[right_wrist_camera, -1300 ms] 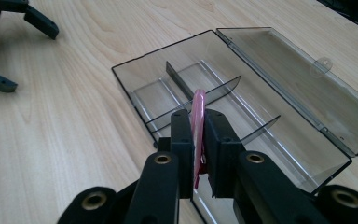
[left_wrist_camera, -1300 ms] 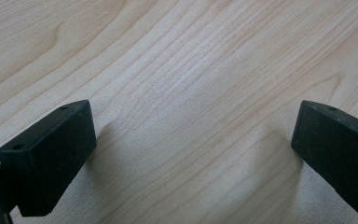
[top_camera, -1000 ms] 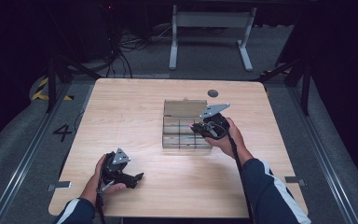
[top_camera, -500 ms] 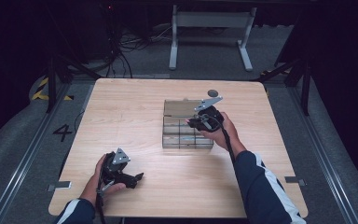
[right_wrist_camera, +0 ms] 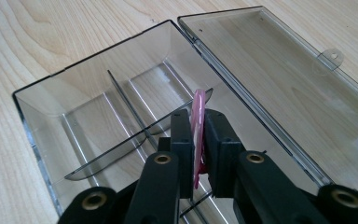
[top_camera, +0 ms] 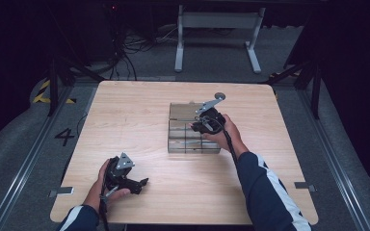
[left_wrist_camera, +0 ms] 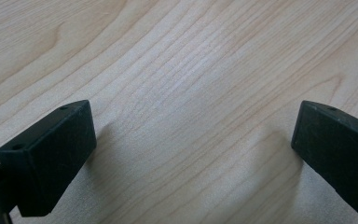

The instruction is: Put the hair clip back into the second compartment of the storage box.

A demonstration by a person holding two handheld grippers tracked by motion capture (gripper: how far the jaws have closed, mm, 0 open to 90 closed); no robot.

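A clear plastic organiser box [top_camera: 192, 139] lies open at the table's middle, its lid [right_wrist_camera: 279, 79] folded flat beside the tray [right_wrist_camera: 46, 116]. Thin dividers [right_wrist_camera: 121, 95] split the tray into compartments. My right gripper [right_wrist_camera: 198, 119] hovers over the tray, shut on a thin pink flat piece [right_wrist_camera: 198, 103] held on edge between its jaws. In the high view that right gripper [top_camera: 203, 124] is above the box's right half. My left gripper [top_camera: 134, 185] rests low over the near left of the table, jaws wide apart with bare wood [left_wrist_camera: 191, 140] between them.
The wooden table [top_camera: 125, 115] has bare surface around the box. A small dark round object [top_camera: 219, 96] lies on the table behind the box. A metal desk frame [top_camera: 217, 33] and cables stand on the floor beyond the far edge.
My right gripper has moved leftward and farther over the box, carrying the pink piece. The left gripper has stayed in place.
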